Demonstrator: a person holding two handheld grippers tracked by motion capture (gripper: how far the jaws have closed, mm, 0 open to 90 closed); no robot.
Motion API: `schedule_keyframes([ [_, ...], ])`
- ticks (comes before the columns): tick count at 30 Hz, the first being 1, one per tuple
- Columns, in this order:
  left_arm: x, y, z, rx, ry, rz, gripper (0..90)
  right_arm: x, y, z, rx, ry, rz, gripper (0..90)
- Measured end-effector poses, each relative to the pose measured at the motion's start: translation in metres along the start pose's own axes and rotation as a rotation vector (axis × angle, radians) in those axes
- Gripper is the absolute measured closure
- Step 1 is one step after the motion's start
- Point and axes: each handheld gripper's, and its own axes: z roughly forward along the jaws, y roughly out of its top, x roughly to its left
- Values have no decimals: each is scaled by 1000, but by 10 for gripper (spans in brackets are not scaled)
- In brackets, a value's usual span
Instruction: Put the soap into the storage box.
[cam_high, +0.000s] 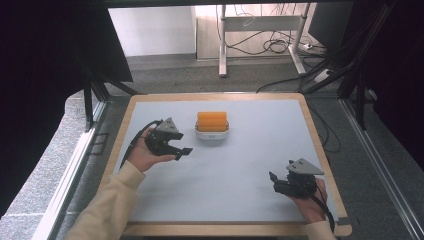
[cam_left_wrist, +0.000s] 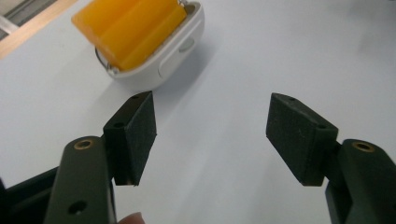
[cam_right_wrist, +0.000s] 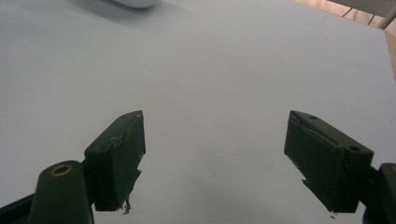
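Orange-and-white object: it sits on the far half of the table, a little left of centre, a white rounded base with an orange ribbed block on top. From the left gripper view the orange part looks like rounded ridges side by side, tilted up out of the white shell, with a thin metal wire at its edge. What it is exactly, I cannot tell.

Left gripper: just left of the object and a touch nearer the person, held in the left hand, jaws pointing right across the mat. In its own view the 2 black jaws stand wide apart with bare mat between them, gripping nothing. The object lies just ahead and to the left of the left jaw, not touching it.

Right gripper: well apart from the object, down at the near right of the table, held in the right hand, jaws pointing left. In its own view the jaws are spread wide over plain mat, empty, and the pad edges look a little frayed.

Table: pale blue-grey mat on a wooden top, light wood showing round the edge.

Sleeve: cream, on the left forearm, coming in from the bottom left.

Beyond the table: grey floor, white desk legs and loose cables.
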Motion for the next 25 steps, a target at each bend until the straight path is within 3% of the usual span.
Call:
schedule_keyframes([
  [4, -13, -26, -9, -8, 27, -28, 325, 0, 0, 1, 1, -2, -2, 207],
  [9, -22, -44, -14, -11, 18, -49, 317, 0, 0, 1, 6, -2, -1, 207],
  [17, -25, -53, -15, -39, 18, -78, 316, -1, 0, 1, 7, -6, 5, 207],
  [25, -22, -56, -16, -31, 32, -82, 312, -3, -1, 1, 4, -10, 6, 206],
])
